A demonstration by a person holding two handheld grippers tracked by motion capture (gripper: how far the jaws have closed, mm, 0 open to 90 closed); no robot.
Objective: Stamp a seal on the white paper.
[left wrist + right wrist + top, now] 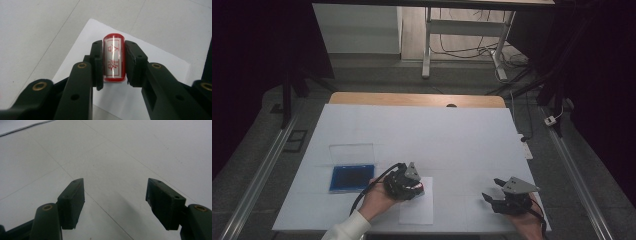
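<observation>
While my left hand-held gripper (pixel 113 62) clamps one red stamp (pixel 114 58) over one paper sheet (pixel 416 208), one blue ink pad (pixel 352 178) sits nearby on the counter (pixel 437 135). My right hand-held gripper (pixel 115 203) stands wide open, holding nothing.

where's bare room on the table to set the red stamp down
Bare cover lies between the left gripper and right gripper, and across the far half of the table. It is crowded at near left: blue ink pad, paper sheet, stamp.

Stamp (pixel 114 59) base hidden betw. left tool (pixel 113 63) pads; right hand (pixel 528 226) cut off by bottom edge.
</observation>
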